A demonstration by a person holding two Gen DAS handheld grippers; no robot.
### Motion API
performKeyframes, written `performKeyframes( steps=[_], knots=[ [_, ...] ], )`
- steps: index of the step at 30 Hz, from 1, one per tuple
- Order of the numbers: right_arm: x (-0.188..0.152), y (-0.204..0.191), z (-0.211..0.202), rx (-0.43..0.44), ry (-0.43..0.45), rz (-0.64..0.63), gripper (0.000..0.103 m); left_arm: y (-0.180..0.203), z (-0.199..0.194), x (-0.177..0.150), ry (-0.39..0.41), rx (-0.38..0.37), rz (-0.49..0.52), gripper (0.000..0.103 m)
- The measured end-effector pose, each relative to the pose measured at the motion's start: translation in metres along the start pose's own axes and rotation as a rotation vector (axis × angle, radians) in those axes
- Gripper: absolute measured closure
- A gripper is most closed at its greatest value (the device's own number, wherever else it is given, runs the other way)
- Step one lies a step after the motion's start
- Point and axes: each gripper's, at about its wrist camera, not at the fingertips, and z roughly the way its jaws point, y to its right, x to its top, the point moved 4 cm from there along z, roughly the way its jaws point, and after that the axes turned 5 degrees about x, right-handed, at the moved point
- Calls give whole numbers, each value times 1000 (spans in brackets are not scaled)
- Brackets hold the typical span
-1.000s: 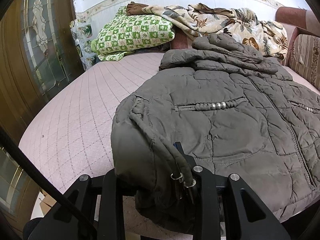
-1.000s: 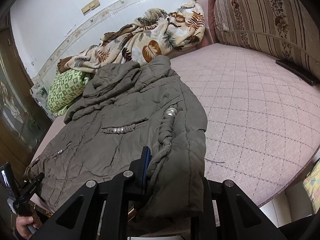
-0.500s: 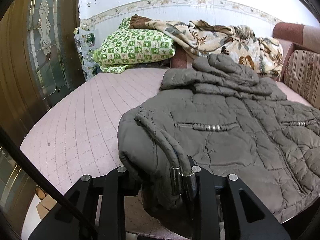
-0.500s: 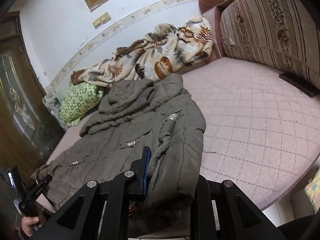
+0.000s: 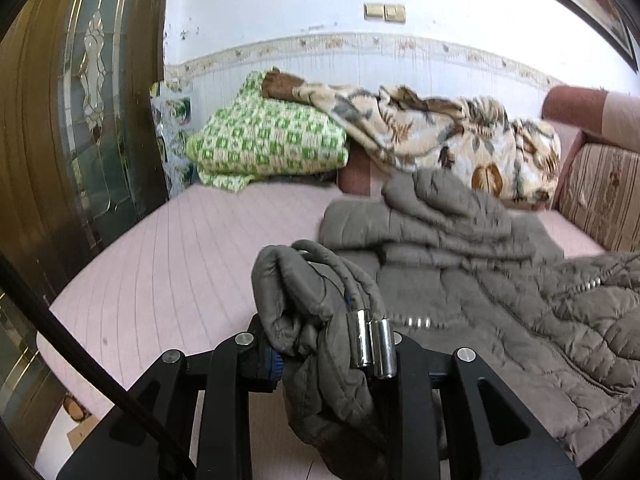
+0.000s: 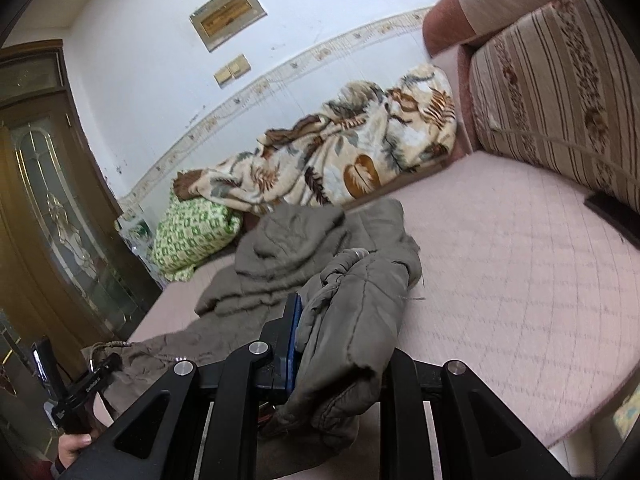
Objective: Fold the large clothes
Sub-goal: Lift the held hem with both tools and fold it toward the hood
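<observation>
Matt quilted cloth jacket (image 5: 500, 304)

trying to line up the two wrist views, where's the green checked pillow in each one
Left wrist view: the green checked pillow lies upper middle-left, at the far end of the bed, against the wall.
Right wrist view: the same pillow sits at middle-left, smaller, beside the glass door.
Shared landmark: the leaf-print blanket drapes over the pillow's top in both views.

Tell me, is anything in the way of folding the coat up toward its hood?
Nothing visible is. Both claws, left and right, already pinch the grey coat's bottom corners. Only coat lies between there and the hood; the leafy blanket sits behind it.
</observation>
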Motion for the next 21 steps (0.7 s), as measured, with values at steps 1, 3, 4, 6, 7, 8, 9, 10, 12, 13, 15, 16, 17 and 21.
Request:
performKeyframes(
  steps=[1, 3, 4, 6, 7, 8, 9, 10, 12, 13, 15, 16, 17, 21],
  knots=[
    [4, -1, 0, 5, 5, 0, 84, 0, 0, 7, 10, 0, -1, 77],
    [16, -4, 3, 16, 20, -1, 84, 3, 2, 24, 32, 1, -3, 77],
    [23, -6, 5, 23, 27, -1, 84, 4, 3, 32, 42, 1, -5, 77],
    [34, -9, 8, 32, 39, -2, 84, 8, 7, 47, 63, 4, -3, 77],
    [40, -10, 12, 39, 46, -3, 84, 10, 10, 55, 75, 7, 0, 77],
    [45, -11, 14, 42, 50, -4, 84, 11, 12, 60, 84, 11, 4, 77],
    [52, -13, 19, 46, 55, -4, 84, 12, 14, 66, 93, 15, 6, 77],
    [57, -14, 22, 48, 58, -1, 84, 14, 18, 75, 103, 17, 4, 77],
    [72, -14, 32, 62, 68, 14, 84, 16, 26, 89, 113, 17, 3, 77],
    [79, -14, 36, 63, 70, 19, 84, 17, 31, 97, 117, 16, 1, 77],
    [92, -13, 46, 73, 74, 33, 84, 21, 44, 114, 125, 9, -2, 77],
    [100, -13, 52, 78, 76, 38, 84, 22, 50, 121, 127, 9, -3, 77],
    [107, -13, 60, 80, 77, 38, 84, 24, 58, 129, 128, 9, -5, 77],
    [135, -14, 94, 78, 72, 30, 84, 33, 94, 160, 119, 3, -12, 76]
  ],
)
